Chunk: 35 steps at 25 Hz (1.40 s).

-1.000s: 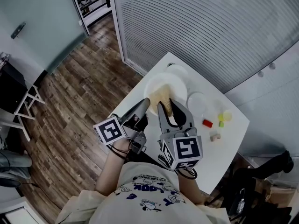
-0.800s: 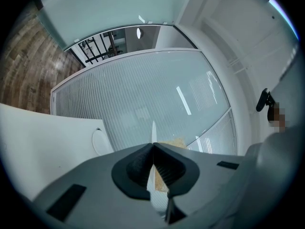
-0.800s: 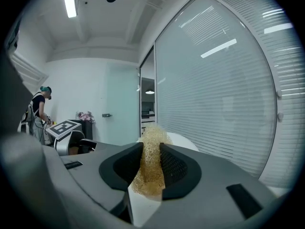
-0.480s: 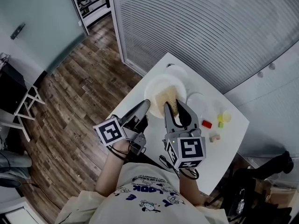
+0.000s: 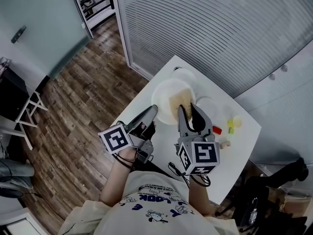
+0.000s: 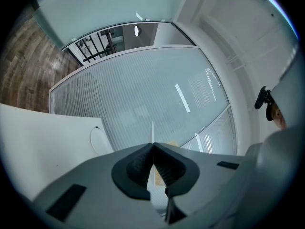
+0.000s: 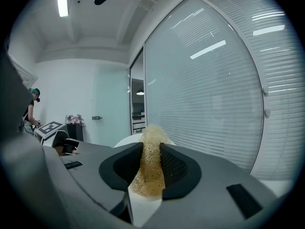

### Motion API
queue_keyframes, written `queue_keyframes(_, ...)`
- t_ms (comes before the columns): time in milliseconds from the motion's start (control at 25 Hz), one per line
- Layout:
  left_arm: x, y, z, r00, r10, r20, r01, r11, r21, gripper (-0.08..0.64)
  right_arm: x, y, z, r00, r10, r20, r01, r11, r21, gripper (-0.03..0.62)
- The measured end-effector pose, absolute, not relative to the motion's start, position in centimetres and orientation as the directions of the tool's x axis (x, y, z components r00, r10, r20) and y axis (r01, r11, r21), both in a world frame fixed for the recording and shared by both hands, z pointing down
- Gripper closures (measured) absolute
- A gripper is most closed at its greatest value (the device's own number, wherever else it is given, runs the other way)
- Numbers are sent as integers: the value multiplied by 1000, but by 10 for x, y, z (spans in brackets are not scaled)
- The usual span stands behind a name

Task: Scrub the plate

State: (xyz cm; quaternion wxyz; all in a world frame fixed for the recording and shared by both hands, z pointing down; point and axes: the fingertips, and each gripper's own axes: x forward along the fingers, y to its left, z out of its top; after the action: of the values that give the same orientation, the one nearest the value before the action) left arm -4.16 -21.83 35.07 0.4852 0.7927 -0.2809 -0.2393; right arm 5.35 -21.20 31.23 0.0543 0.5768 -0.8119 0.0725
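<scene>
Plate (image 5: 163,92) shows at upper centre of the head view, where your right gripper (image 5: 188,107) has dragged the scrubber (image 5: 178,101) from its middle to its right side. A second dish (image 5: 208,104) and coloured blocks (image 5: 217,129) crowd the bench (image 5: 239,146) just beyond. Your left gripper view shows the left gripper (image 6: 153,149) with jaws pinched on the plate's thin rim, and your right gripper view shows jaws clamped, part-open, on the scrubber.

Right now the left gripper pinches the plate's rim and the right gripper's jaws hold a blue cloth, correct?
Not a blue cloth: the jaws of the right gripper are shut on a tan, fibrous scrub pad, as the right gripper view shows. The left gripper does pinch the rim of the plate.
</scene>
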Motion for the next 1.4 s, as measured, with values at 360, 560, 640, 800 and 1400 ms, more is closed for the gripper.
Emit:
queue_keyframes(360, -39, -217, 350, 732, -673, -105, -213, -373, 903, 534, 69, -213, 309, -287, -944, 164, -958, 281, -62, 483)
queue_keyframes(560, -39, -217, 352, 732, -673, -102, -215, -370, 904, 534, 73, -213, 310, -272, -948, 164, -962, 266, -60, 483)
queue_keyframes(640, -40, -216, 354, 730, -677, -93, -225, -367, 903, 534, 75, -212, 310, -269, -949, 164, -963, 262, -64, 483)
queue_keyframes(800, -40, -217, 357, 723, -687, -69, -256, -360, 897, 534, 83, -212, 309, -252, -954, 161, -967, 245, -65, 483)
queue_keyframes(1400, -59, -222, 363, 703, -711, -36, -281, -324, 903, 534, 94, -213, 290, -175, -980, 94, -983, 169, -76, 483)
